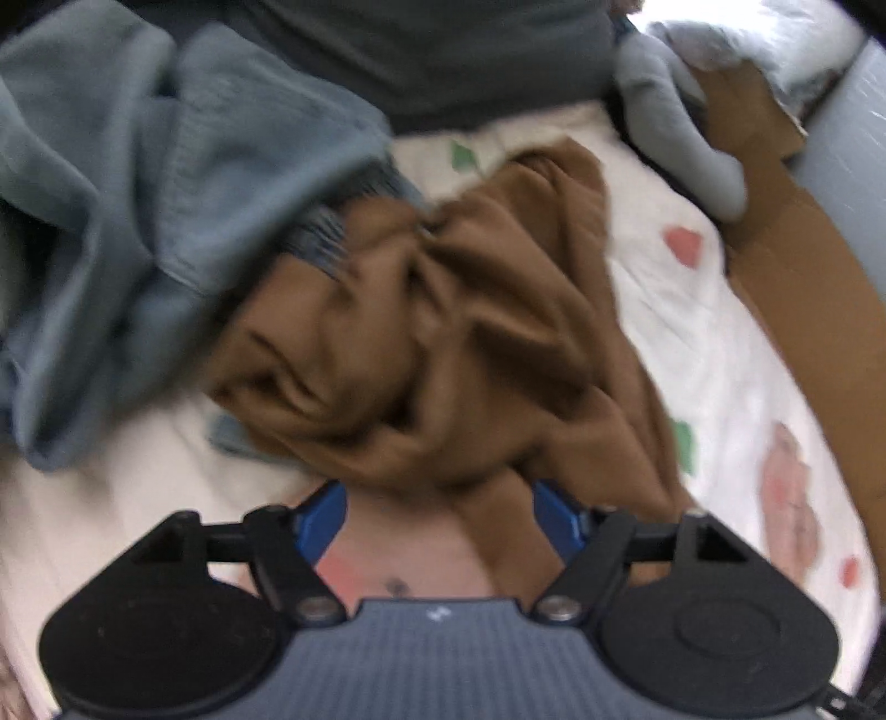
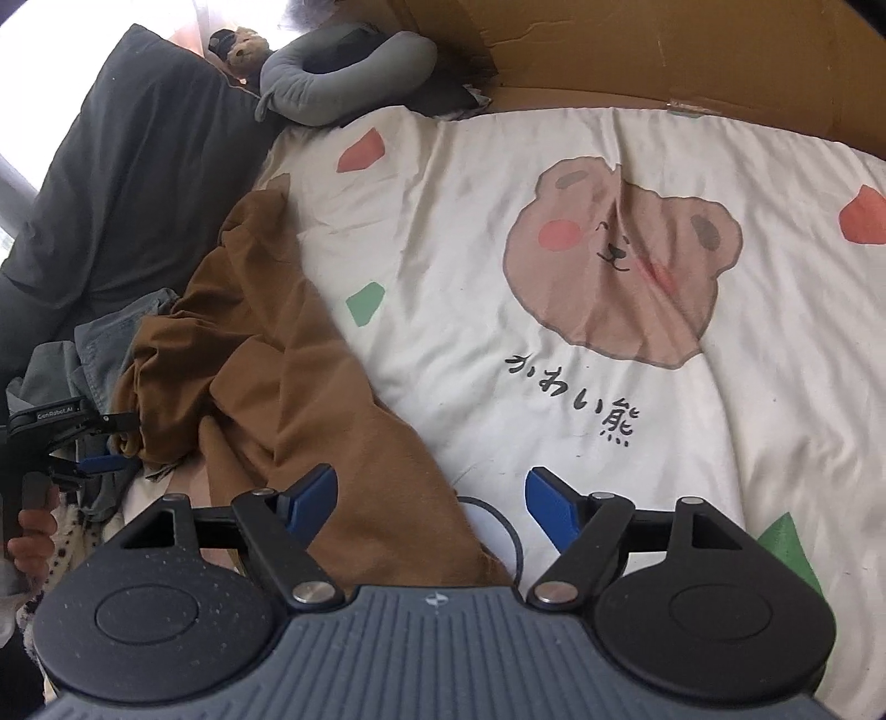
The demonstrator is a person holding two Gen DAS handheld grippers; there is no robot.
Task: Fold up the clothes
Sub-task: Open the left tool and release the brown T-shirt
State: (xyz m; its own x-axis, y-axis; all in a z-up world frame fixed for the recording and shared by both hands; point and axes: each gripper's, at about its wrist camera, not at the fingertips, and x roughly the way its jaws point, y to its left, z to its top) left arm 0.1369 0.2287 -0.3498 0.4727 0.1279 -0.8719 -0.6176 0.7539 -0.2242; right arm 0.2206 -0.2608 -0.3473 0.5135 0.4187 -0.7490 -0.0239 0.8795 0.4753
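Note:
A crumpled brown garment (image 1: 443, 332) lies on the white bear-print bedsheet (image 1: 664, 310). My left gripper (image 1: 440, 520) hovers open over its near edge, and a fold of brown cloth runs between the blue fingers, with no pad pressing on it. A blue-grey garment (image 1: 138, 194) is heaped to the left, overlapping the brown one. In the right wrist view the brown garment (image 2: 266, 376) stretches from the left down to my right gripper (image 2: 429, 495). That gripper is open, with the cloth's edge under its left finger. The left gripper (image 2: 111, 443) shows at the far left, at the brown garment's edge.
A dark grey pillow (image 2: 127, 183) lies at the bed's head, with a grey neck pillow (image 2: 343, 72) and a small teddy bear (image 2: 243, 50) beside it. Cardboard (image 2: 664, 50) lines the far side. A black cable (image 2: 509, 531) loops on the sheet (image 2: 609, 138). A hand (image 2: 33, 531) holds the left gripper.

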